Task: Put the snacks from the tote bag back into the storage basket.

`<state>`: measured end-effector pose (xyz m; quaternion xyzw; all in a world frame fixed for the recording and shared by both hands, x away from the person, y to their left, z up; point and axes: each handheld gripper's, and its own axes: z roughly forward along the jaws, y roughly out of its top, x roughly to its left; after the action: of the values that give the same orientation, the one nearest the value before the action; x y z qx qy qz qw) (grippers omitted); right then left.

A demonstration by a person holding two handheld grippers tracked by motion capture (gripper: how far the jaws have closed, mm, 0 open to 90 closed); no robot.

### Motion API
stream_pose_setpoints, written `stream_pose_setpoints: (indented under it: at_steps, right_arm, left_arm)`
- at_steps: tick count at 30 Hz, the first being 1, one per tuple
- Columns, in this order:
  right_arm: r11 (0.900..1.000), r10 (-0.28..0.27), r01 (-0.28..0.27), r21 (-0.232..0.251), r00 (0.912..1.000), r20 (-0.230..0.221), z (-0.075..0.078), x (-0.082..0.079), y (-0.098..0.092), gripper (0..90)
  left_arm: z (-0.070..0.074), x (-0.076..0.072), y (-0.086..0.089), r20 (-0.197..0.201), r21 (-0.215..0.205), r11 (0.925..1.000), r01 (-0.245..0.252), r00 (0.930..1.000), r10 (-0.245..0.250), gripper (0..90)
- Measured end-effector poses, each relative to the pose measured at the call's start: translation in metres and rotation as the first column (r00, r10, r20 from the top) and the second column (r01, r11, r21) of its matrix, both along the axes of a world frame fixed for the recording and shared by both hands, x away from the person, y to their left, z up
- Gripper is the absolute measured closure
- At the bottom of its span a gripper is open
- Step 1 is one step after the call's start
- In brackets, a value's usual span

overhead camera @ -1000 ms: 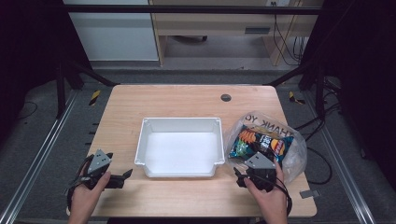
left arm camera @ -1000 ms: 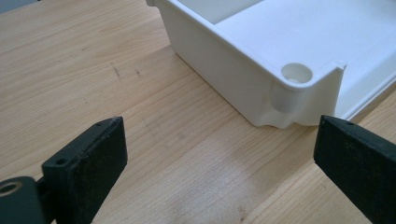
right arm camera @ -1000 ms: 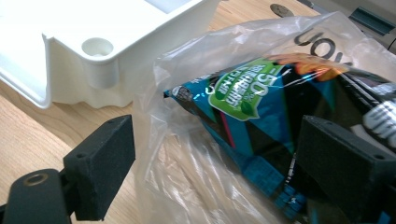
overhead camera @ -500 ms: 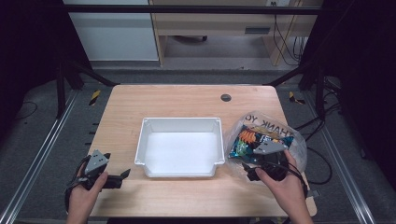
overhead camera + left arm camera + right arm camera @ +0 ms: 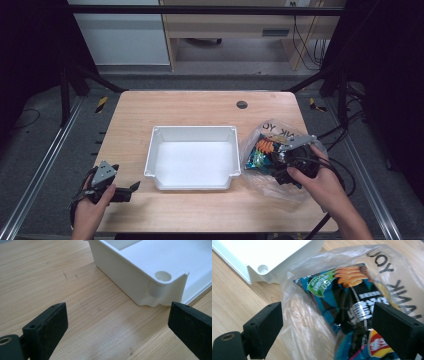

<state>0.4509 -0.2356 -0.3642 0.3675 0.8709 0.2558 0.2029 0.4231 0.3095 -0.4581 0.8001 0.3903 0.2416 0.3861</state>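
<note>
High view: we see white tray (image 5: 192,157) mid-table (image 5: 200,107), clear bag (image 5: 280,150) of snack packets (image 5: 260,152) just right of it, right gripper (image 5: 292,162) over bag, left gripper (image 5: 117,190) near front-left corner

Left gripper view: jaws spread wide, nothing between, tray corner (image 5: 162,285) ahead

Right gripper view: jaws apart, straddling bag (image 5: 317,315), not closed on it

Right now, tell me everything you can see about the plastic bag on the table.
The plastic bag is clear, thin and crinkled, with black lettering. It lies on the table, against the white tray. Colourful snack packets show through it. The right gripper hangs over it, open; contact is unclear.
</note>
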Motion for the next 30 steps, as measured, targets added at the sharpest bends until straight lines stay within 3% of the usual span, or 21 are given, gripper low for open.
stream_pose_setpoints:
  at_steps: [7,14,25,30]
  right_arm:
    - [1.0,0.009,-0.008,-0.03,0.9992,0.04,0.013,0.017,-0.009,10.8]
    - [0.997,0.032,-0.033,-0.063,0.9994,-0.013,0.015,0.04,-0.017,6.8]
    - [0.992,0.028,-0.035,-0.119,0.9982,-0.054,0.006,0.058,-0.02,7.1]
    - [0.986,0.051,-0.063,-0.155,0.9952,-0.083,-0.002,0.067,-0.015,6.9]
  left_arm:
    - [-0.001,-0.002,-0.001,-0.005,0.038,0.9993,-0.009,0.9999,0.009,2.3]
    - [-0.002,-0.001,0.0,-0.005,0.037,0.9993,-0.01,0.9999,0.01,2.3]
    - [-0.001,-0.001,0.001,-0.003,0.03,0.9995,-0.009,1.0,0.009,2.3]
    - [-0.002,-0.001,-0.001,-0.01,0.04,0.9992,0.001,1.0,-0.001,2.3]
